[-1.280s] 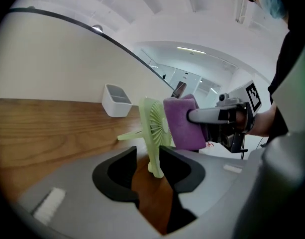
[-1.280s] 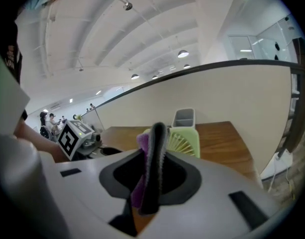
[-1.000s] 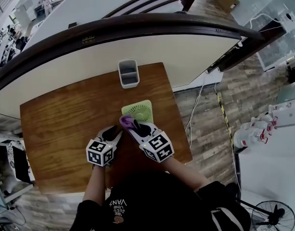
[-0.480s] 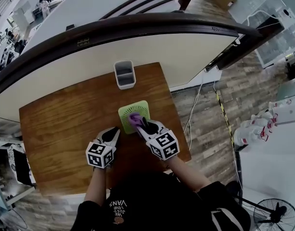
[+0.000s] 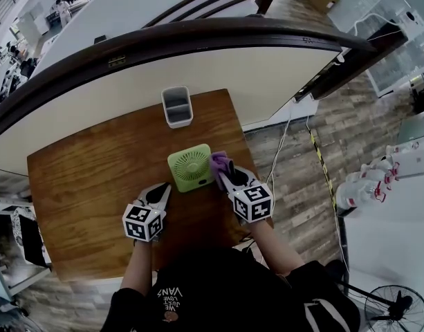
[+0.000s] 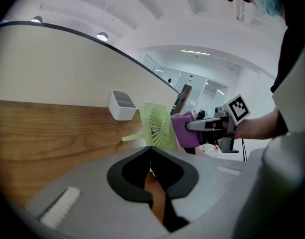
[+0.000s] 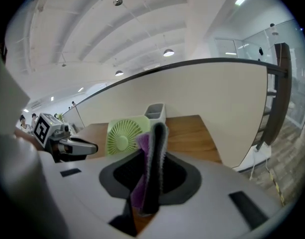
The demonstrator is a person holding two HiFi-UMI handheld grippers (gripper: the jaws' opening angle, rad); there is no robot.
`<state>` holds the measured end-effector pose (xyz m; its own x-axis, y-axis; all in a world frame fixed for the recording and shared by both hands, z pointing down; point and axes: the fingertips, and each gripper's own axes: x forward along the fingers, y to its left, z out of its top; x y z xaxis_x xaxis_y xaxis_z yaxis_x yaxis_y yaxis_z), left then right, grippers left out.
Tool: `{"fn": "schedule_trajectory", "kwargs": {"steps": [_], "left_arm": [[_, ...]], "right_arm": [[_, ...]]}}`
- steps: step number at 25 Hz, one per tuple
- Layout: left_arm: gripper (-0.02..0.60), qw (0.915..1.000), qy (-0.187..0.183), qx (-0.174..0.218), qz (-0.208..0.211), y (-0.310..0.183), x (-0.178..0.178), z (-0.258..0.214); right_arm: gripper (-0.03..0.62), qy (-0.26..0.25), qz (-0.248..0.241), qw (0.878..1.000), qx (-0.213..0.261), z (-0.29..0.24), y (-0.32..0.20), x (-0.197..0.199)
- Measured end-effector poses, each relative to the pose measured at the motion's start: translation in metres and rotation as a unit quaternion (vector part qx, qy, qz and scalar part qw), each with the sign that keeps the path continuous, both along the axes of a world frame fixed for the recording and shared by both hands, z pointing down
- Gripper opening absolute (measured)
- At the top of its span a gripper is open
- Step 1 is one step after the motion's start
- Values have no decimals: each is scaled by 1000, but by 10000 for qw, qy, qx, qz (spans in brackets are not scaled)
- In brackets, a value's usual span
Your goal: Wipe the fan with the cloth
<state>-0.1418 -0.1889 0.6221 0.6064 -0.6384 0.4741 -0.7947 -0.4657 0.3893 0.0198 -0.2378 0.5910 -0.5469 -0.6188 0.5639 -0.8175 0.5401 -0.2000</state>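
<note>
A small green fan [image 5: 191, 167] stands on the wooden table [image 5: 80, 178]; it also shows in the left gripper view [image 6: 157, 126] and the right gripper view [image 7: 123, 133]. My right gripper [image 5: 227, 173] is shut on a purple cloth [image 5: 220, 162], which rests against the fan's right edge. That cloth [image 7: 140, 183] is pinched between the right jaws, and the left gripper view shows the cloth [image 6: 184, 129] beside the fan. My left gripper [image 5: 160, 192] sits left of the fan, apart from it. Its jaws [image 6: 150, 151] have just closed and are shut with nothing between them.
A white two-slot container [image 5: 177, 107] stands at the table's back edge, behind the fan. A curved cream wall with a dark rail [image 5: 198, 37] runs behind the table. The table's right edge [image 5: 256, 164] lies close to the right gripper, with floor and cables beyond.
My right gripper has carried the purple cloth rightwards across the fan's face to its right edge. The left gripper has stayed in place, and its jaws have closed.
</note>
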Motion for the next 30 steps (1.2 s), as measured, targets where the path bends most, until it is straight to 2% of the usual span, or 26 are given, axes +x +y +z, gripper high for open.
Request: {"fn": "schedule_trajectory", "kwargs": {"steps": [6, 10, 14, 22, 30], "left_arm": [[12, 10000, -14, 22, -45, 4, -1, -4], [12, 9998, 13, 94, -159, 9, -3, -9], [12, 9995, 35, 205, -227, 12, -2, -16], [12, 9990, -8, 230, -380, 29, -14, -22], [11, 9988, -66, 190, -441, 39, -21, -21]], "right_arm": [[84, 40, 155, 9999, -12, 0, 4, 7], [84, -181, -251, 9994, 135, -11, 24, -23], [84, -314, -867, 9957, 25, -4, 47, -64], [84, -109, -1842, 9828, -76, 21, 72, -120], [84, 16, -1809, 9834, -98, 31, 68, -110]]}}
